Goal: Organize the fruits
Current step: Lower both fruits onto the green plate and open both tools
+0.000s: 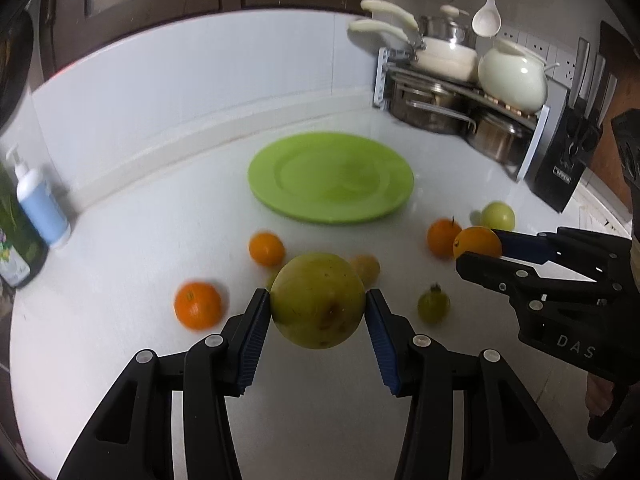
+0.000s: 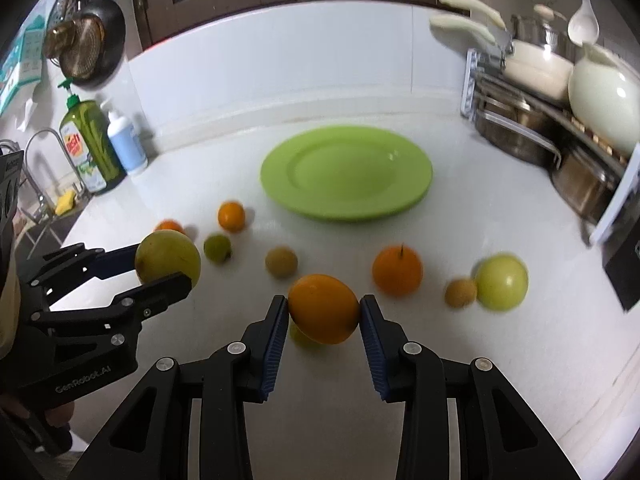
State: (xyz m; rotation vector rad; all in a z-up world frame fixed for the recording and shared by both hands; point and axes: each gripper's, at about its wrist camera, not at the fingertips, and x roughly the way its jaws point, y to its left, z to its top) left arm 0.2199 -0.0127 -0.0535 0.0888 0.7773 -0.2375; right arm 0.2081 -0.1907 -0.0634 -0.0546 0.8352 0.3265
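Carrying: both grippers hold a fruit clear of the white counter (image 1: 120, 360), so the step in hand looks like the transfer toward the plate.
Left gripper (image 1: 318, 304): clenched on a large yellow-green fruit (image 1: 318, 300), pads pressed on its two sides, low centre of the left wrist view; in the right wrist view it sits at middle left (image 2: 168, 262).
Right gripper (image 2: 324, 310): clenched on an orange fruit (image 2: 324, 308), low centre of its own view; in the left wrist view it shows at the right edge (image 1: 478, 242).
Green plate (image 2: 416, 172): upper centre of both views, bare, beyond the scattered fruit.
Loose fruit: several lie on the counter between grippers and plate, among them an orange with a stem (image 2: 397, 270), a pale green fruit (image 2: 501, 282) at right, and a small orange (image 2: 231, 216) near the plate's lower left rim.
Next move: probably bring each fruit forward over the loose ones, lower it onto the plate, then part the fingers. Round fruit may roll, so setting them apart and away from the rim seems wise.
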